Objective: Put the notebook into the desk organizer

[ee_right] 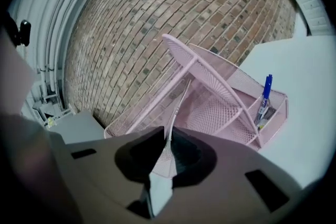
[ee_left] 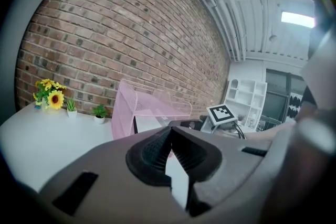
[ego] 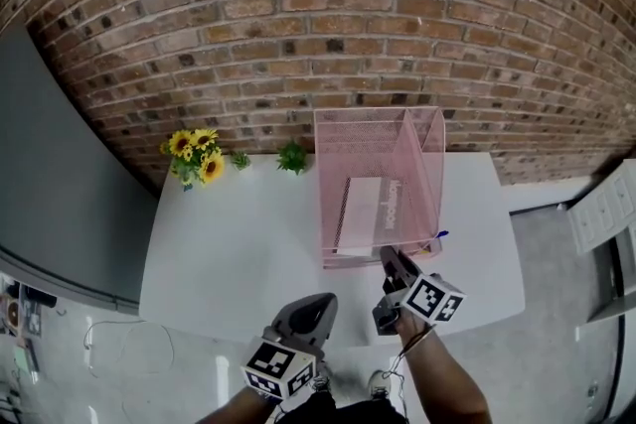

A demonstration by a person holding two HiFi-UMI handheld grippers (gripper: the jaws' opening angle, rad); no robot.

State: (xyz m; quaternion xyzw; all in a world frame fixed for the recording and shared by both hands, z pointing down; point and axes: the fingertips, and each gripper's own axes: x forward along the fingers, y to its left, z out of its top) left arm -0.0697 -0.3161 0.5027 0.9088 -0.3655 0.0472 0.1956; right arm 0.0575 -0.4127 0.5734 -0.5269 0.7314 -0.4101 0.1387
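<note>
The task looks almost finished. The notebook [ego: 366, 209] already lies inside the pink mesh desk organizer [ego: 429, 142], in the wide compartment just ahead of the right gripper [ego: 388, 258], leaning back against the mesh. In the right gripper view its thin near edge [ee_right: 178, 105] runs down to the tips of the gripper [ee_right: 167, 139].

The jaws of this gripper stand only a little apart, a narrow slit. The edge of the notebook comes right to that slit, but as far as I can see the pads do not press on it, so I judge the notebook is let go and rests on its own.

To the right of this gripper, a blue pen [ee_right: 265, 94] stands in a small front compartment, apart from the notebook.

The left gripper [ego: 323, 303] is held back, behind and to the left of the right one, above the near edge of the white bench [ego: 229, 243]. Its jaws meet at the tips and nothing is between them.

What is left, in my opinion, is only to draw the right gripper back from the organizer without catching the notebook.
</note>
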